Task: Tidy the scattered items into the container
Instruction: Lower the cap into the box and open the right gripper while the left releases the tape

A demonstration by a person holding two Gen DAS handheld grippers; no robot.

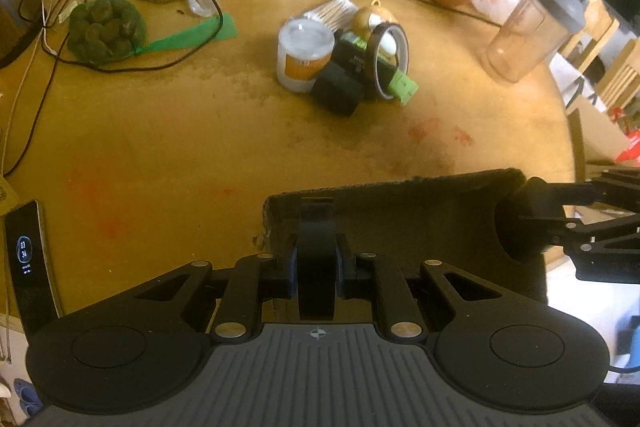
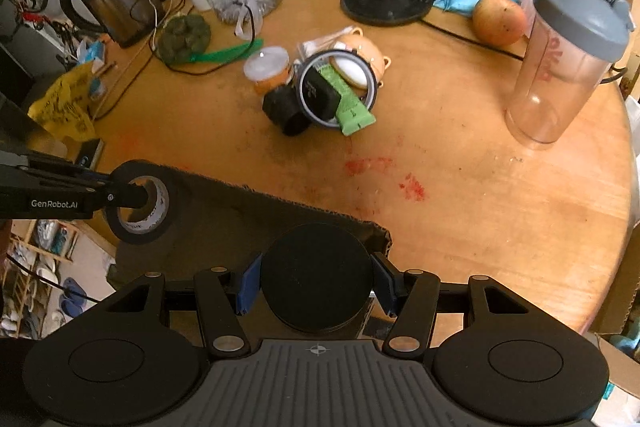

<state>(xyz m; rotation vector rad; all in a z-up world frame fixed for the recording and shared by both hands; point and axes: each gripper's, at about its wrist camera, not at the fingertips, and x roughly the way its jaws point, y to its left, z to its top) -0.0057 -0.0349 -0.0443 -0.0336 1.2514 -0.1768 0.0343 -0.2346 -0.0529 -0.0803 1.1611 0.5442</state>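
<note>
- The left gripper (image 1: 317,267) pinches a black tape roll (image 1: 316,259) edge-on, over the left end of the dark felt bin (image 1: 420,219) at the table's (image 1: 200,147) near edge.
- The right gripper (image 2: 316,283) clamps a black round disc (image 2: 316,277) above the bin's other end.
- A pile of 6 or so small items (image 2: 320,91) sits mid-table, well apart from the bin.
</note>
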